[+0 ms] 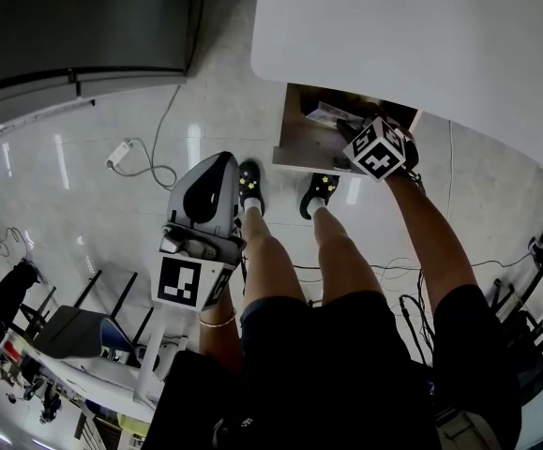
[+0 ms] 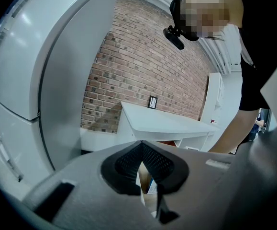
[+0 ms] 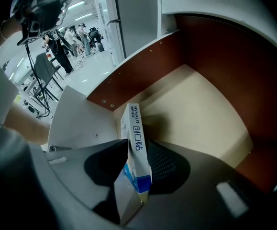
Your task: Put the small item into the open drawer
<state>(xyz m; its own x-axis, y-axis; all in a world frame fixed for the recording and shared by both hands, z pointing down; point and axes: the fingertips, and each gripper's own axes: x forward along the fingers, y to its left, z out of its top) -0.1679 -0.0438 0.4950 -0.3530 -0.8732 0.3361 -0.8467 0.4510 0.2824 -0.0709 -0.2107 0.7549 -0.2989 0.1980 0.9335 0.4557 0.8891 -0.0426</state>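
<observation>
Head view: open wooden drawer (image 1: 294, 137), brown inside, pulled out from under the white tabletop (image 1: 412, 36). The right gripper (image 1: 354, 127) comes down steeply into the drawer from above, with its black-and-white marker cube (image 1: 376, 150) on top. The pale printed item at its tips looks like the small white-and-blue cardboard box (image 1: 324, 113). The left gripper (image 1: 217, 160) is parked well left of the drawer over the glossy tiled floor (image 1: 83, 214). My read: it's kept clear because this is a one-handed job.

Left gripper view: jaws meet at the tips, nothing in them. The drawer shows only as a sliver through the slit between the pads. Red brick wall (image 2: 143, 66) behind.

Right gripper view: the box (image 3: 136, 143) stands on edge between the jaws, inside the drawer, over its pale bottom. Can't tell if it has touched down. The jaws are spread wide; the pads flank the box but don't look to be clamping it. I read this as the release. The on-edge hold makes sense, since the thin dimension is what fits between the pads. The steep dip aims it at the drawer bottom. Print on the narrow face: "HYNAUT" and "创口贴". Other print is too small to read.
</observation>
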